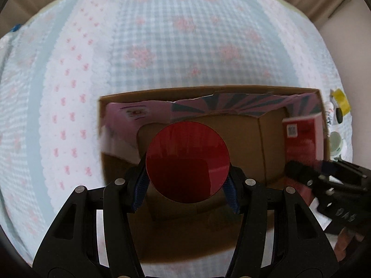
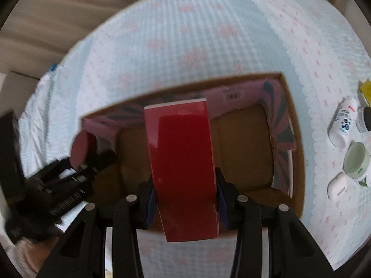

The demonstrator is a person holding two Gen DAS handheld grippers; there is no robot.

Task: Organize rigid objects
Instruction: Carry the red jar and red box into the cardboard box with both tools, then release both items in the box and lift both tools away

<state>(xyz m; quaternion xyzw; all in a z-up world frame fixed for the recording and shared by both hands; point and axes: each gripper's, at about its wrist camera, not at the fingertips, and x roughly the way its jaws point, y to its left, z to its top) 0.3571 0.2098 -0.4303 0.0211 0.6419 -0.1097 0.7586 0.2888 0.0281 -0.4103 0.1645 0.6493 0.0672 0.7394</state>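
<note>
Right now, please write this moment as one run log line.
left gripper: shut on round red container | right gripper: shut on red box | both above open cardboard box | nothing released

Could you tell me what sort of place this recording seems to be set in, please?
Probably a home, perhaps a bedroom: a quilted cover with pink bows spreads like bedding, beige curtains hang behind, and small toiletry jars lie beside a cardboard box.
</note>
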